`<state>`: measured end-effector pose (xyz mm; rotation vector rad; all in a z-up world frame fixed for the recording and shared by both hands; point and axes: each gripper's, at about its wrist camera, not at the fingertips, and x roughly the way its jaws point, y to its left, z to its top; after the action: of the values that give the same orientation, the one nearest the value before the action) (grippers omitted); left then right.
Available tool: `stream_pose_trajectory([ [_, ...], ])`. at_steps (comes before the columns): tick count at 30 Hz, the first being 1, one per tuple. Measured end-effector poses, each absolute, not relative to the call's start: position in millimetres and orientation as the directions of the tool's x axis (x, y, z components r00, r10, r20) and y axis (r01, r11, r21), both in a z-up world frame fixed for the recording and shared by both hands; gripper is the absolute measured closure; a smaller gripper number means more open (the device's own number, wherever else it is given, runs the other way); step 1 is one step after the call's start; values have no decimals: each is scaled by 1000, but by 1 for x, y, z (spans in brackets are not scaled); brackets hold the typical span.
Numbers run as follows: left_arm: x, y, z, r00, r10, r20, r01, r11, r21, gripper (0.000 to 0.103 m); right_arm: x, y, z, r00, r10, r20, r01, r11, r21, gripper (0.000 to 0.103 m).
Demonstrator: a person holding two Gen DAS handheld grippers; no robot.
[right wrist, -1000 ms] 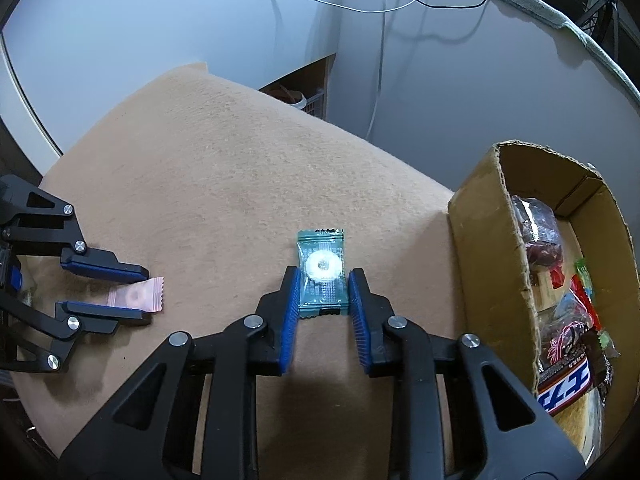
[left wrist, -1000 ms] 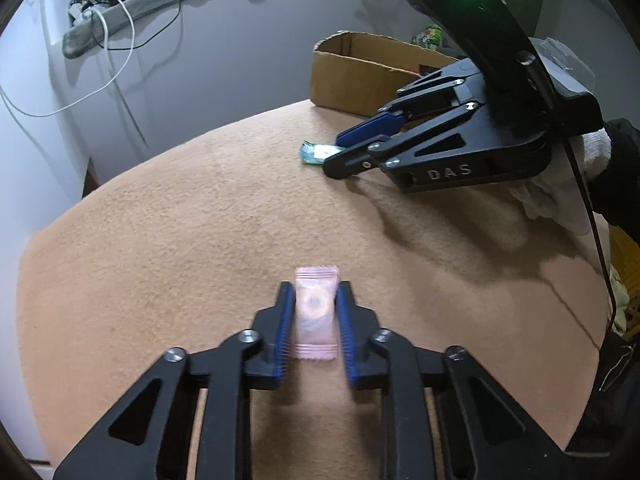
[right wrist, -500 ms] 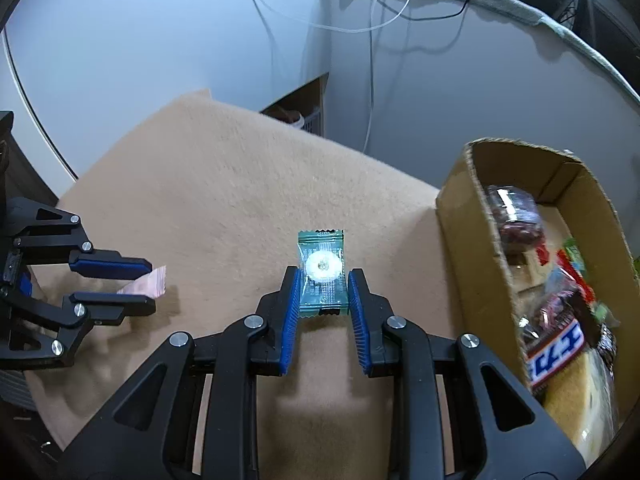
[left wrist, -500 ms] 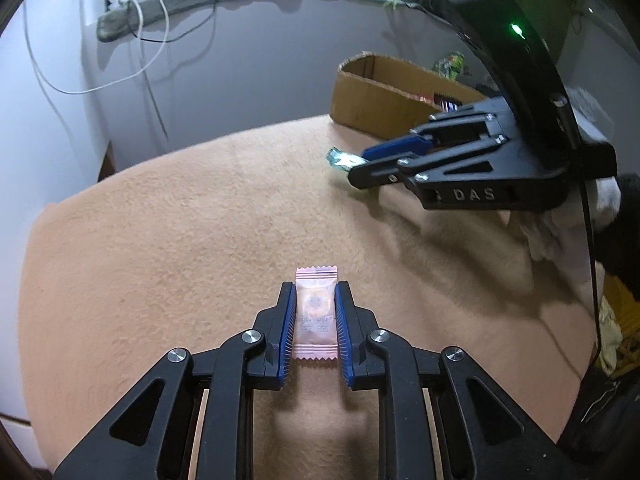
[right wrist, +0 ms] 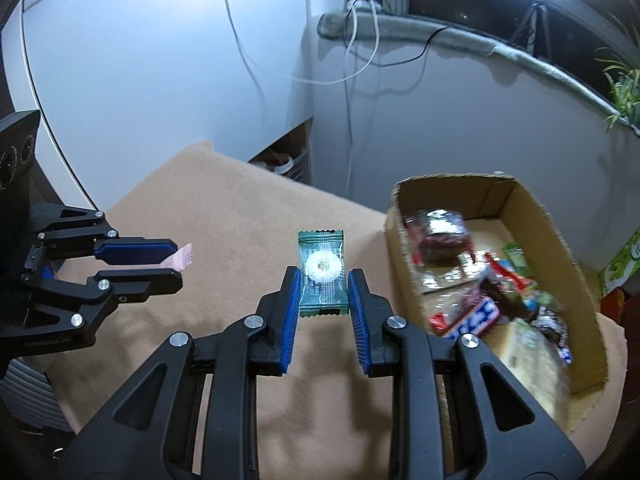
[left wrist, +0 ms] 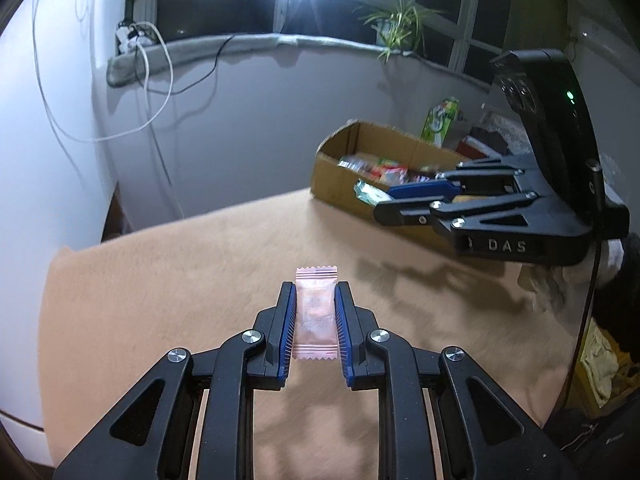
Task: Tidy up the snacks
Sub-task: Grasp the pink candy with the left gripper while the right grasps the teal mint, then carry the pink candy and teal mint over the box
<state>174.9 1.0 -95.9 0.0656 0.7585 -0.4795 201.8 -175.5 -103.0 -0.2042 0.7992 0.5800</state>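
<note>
My left gripper (left wrist: 315, 296) is shut on a pink wrapped candy (left wrist: 316, 312), held above the tan cloth-covered table (left wrist: 160, 300). My right gripper (right wrist: 322, 280) is shut on a green see-through candy (right wrist: 321, 268) with a white ring inside, lifted off the table just left of the cardboard box (right wrist: 532, 208). In the left wrist view the right gripper (left wrist: 380, 204) hangs in front of the box (left wrist: 340, 176) with the green candy (left wrist: 368, 192) in its tips. In the right wrist view the left gripper (right wrist: 172, 264) shows at the left with the pink candy (right wrist: 182, 258).
The box holds several wrapped snacks (right wrist: 472, 308). White cables (left wrist: 156, 80) hang down the grey wall behind the table. A green carton (left wrist: 440, 120) stands behind the box. A shelf opening (right wrist: 288, 160) lies past the table's far edge.
Both grippers have risen off the table with their candies. The right gripper has carried the green candy toward the box.
</note>
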Motion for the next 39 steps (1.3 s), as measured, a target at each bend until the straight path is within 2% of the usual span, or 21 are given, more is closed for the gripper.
stream_pose_trajectory([
  [23, 215, -91, -52, 663, -497, -560, 511, 847, -146, 85, 225, -290, -62, 677, 337, -654, -397, 916, 61, 78],
  [39, 243, -148, -58, 645, -496, -582, 532, 837, -123, 85, 244, -332, -76, 673, 283, -683, -325, 943, 71, 78],
])
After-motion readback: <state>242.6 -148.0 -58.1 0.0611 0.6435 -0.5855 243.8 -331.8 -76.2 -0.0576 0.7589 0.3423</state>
